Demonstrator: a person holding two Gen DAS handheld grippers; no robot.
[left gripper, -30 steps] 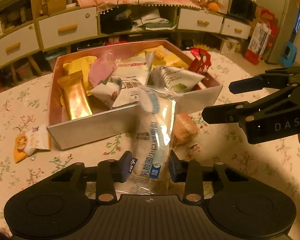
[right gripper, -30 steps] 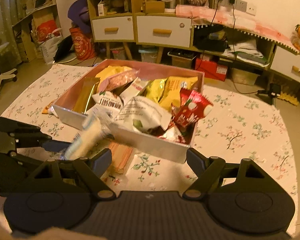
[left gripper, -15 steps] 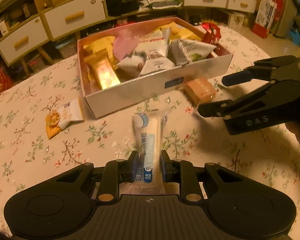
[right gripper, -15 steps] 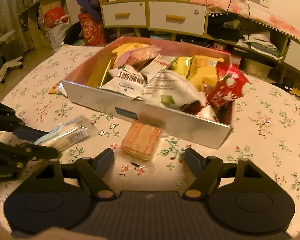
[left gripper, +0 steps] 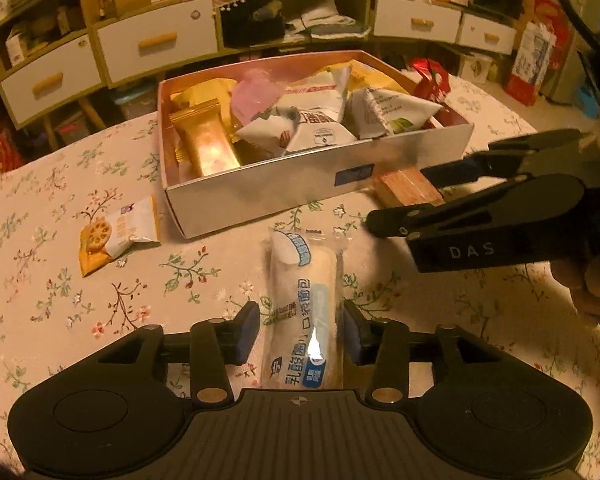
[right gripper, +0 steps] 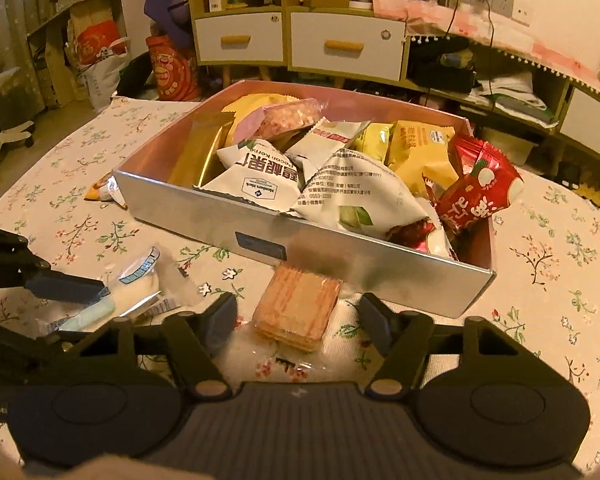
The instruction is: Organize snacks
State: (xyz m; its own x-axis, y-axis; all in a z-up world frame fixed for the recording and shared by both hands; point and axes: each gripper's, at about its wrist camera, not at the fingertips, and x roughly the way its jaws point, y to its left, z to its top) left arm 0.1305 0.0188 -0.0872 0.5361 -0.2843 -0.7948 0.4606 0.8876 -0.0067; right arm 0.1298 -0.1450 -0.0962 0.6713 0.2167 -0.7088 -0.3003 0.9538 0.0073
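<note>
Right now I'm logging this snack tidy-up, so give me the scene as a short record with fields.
left claw: open, fingers either side of the bread roll packet, not gripping it
bread roll packet: lying on the floral tablecloth
right claw: open, astride the wafer packet
wafer packet: flat on the cloth, against the front wall of the box
box: piled with snack packets
stray item: lotus-root snack packet on the cloth, left of the box

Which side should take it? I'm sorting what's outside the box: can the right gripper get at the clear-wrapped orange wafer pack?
Probably yes: the clear-wrapped orange wafer pack lies flat between the open right gripper fingers, nothing covering it; the silver box sits just behind.
</note>
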